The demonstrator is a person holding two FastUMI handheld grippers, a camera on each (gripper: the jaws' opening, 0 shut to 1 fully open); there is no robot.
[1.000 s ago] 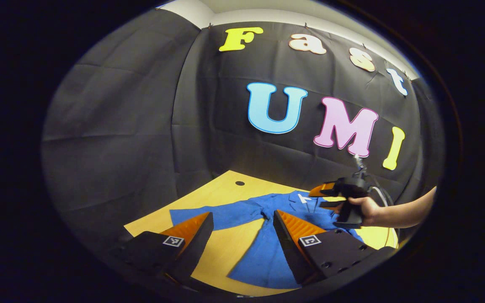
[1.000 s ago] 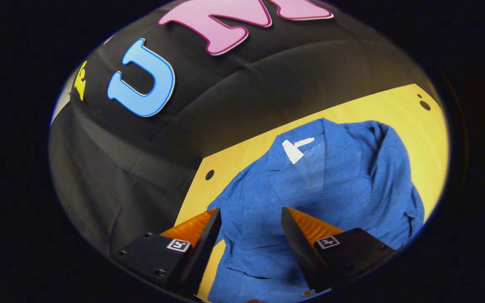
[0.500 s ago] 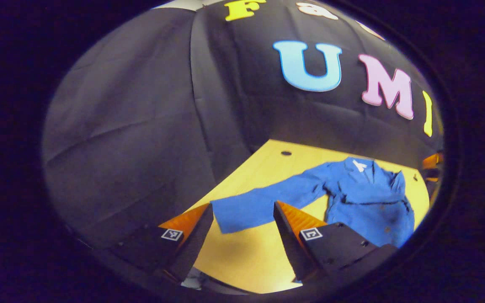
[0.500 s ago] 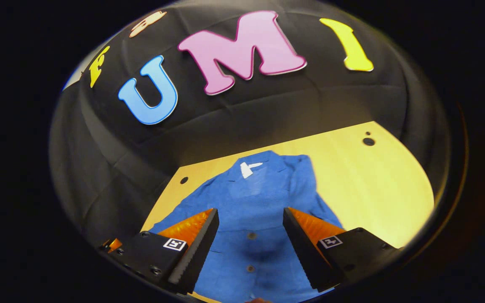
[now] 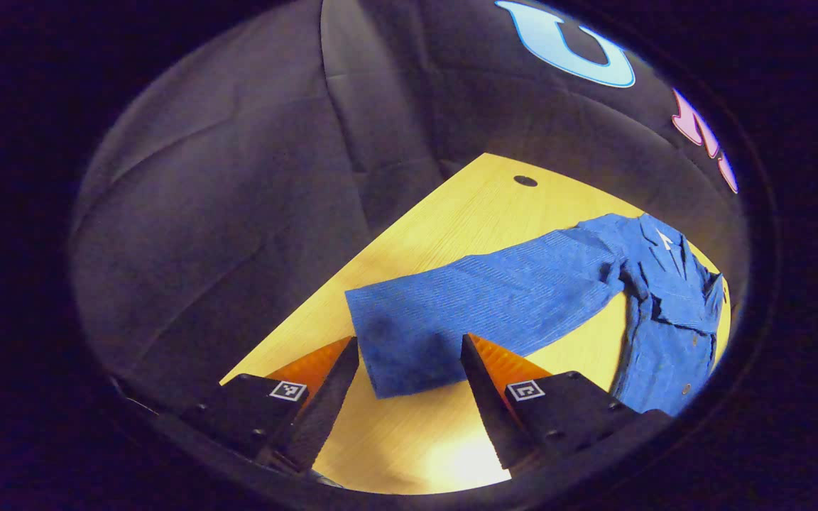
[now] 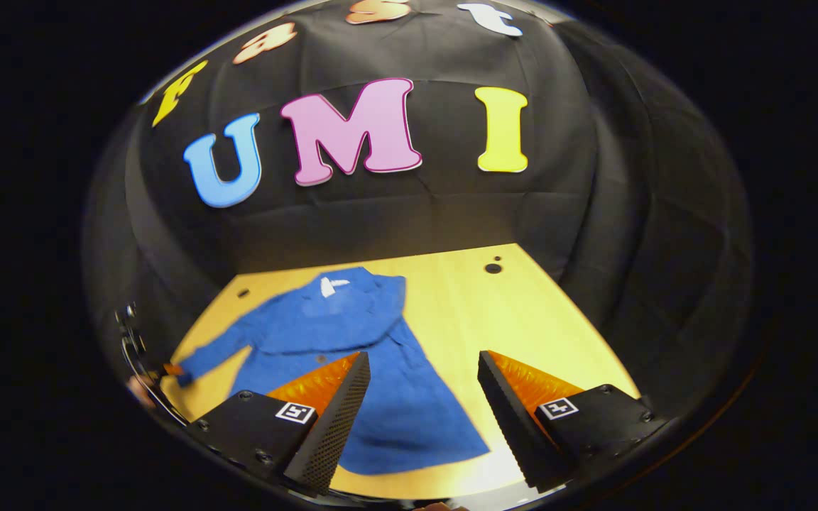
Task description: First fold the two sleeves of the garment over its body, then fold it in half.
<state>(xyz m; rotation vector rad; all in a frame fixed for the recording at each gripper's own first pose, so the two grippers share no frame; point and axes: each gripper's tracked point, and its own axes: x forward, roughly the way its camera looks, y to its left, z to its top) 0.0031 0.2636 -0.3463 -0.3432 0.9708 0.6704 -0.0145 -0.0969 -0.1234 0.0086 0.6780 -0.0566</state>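
A blue button-front garment (image 6: 352, 355) lies flat on the yellow wooden table (image 6: 522, 312), collar and white label (image 6: 331, 286) toward the wall. Its right sleeve lies folded across the chest (image 6: 380, 298). The other sleeve (image 5: 508, 291) stretches straight out over the table. My left gripper (image 5: 409, 369) is open just above that sleeve's cuff (image 5: 398, 348), one finger on each side of it. In the right gripper view the left gripper (image 6: 170, 370) shows small at the sleeve's end. My right gripper (image 6: 423, 397) hangs open over the garment's lower right hem (image 6: 437, 440), holding nothing.
The table has round holes near its far corners (image 5: 525, 180) (image 6: 493, 267) (image 6: 242, 292). Black cloth walls close in on the far and side edges. Bare wood (image 6: 537, 333) lies to the right of the garment.
My left gripper has moved out along the stretched sleeve to its cuff and dropped lower. My right gripper has drawn back from the garment's chest and swung right, over the hem.
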